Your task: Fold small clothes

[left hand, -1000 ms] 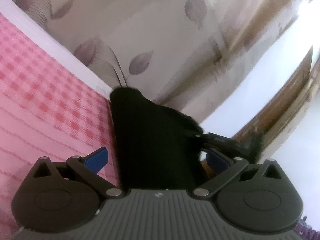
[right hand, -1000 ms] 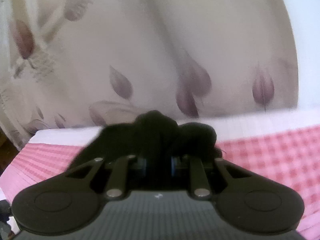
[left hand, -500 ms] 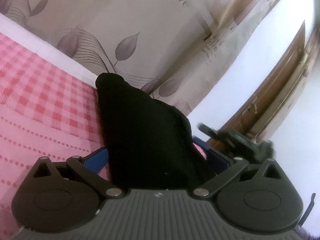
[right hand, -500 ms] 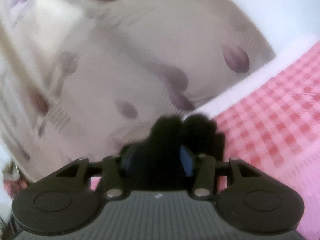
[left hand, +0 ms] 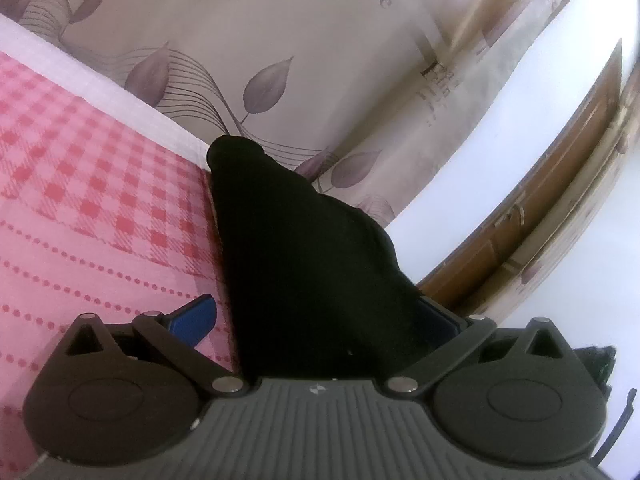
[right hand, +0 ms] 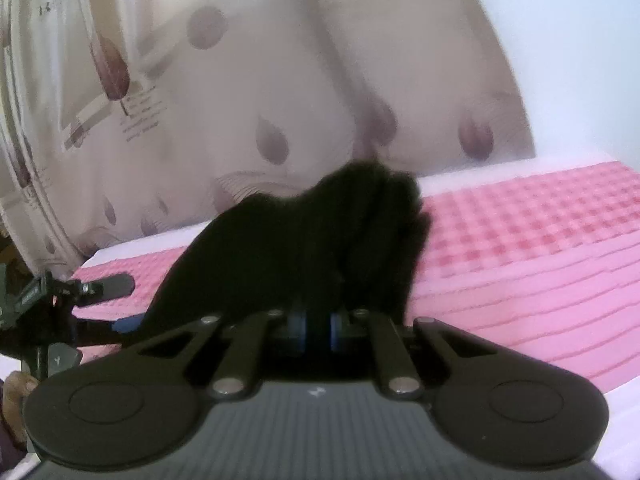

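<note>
The two views show 1 black garment, 1 pink checked bedsheet and 1 leaf-print curtain. There are 2 grippers, the left gripper and the right gripper. 1 wooden door stands at the side.

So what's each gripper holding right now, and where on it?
Right gripper is closing on a bunched fold of the black garment. Left gripper stands wide open, cloth draped between its fingers, unpinched.
</note>
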Demonstrator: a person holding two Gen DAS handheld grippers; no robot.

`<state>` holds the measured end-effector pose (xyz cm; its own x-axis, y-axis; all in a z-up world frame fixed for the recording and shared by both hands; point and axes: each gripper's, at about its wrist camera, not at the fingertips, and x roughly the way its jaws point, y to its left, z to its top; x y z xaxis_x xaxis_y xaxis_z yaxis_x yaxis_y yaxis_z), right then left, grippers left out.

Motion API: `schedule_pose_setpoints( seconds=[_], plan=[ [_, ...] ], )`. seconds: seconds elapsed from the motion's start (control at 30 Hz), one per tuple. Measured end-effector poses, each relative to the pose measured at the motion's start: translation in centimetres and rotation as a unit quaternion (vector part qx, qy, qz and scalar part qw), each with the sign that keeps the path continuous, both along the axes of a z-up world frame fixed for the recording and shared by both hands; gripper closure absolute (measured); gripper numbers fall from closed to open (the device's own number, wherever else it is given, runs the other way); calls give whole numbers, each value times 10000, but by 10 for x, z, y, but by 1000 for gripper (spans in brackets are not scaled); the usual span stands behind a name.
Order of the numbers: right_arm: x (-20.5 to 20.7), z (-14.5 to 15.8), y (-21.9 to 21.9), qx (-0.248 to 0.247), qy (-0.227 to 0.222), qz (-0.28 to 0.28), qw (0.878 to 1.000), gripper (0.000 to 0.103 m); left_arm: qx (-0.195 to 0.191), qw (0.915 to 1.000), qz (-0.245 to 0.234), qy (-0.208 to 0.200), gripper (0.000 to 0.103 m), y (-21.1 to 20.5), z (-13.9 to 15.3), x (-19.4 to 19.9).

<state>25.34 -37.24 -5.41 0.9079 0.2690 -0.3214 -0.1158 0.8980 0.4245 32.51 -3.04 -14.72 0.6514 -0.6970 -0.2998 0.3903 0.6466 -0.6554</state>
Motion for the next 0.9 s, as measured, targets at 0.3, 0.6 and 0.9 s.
schedule_pose_setpoints(
  seconds=[0.3, 0.6, 0.9],
  plan=[
    [14, -25, -15, 520, 581, 122, 9969, 91, 196, 9998, -25, -100, 0, -5, 2, -3],
    [33, 27, -32, 183, -6, -126, 9998, 64, 476, 9980, -166, -370, 0, -15, 6, -9],
    [156, 28, -4, -734, 652, -173, 9950, 55, 382, 9990, -119, -220, 0, -12, 3, -6]
  ],
)
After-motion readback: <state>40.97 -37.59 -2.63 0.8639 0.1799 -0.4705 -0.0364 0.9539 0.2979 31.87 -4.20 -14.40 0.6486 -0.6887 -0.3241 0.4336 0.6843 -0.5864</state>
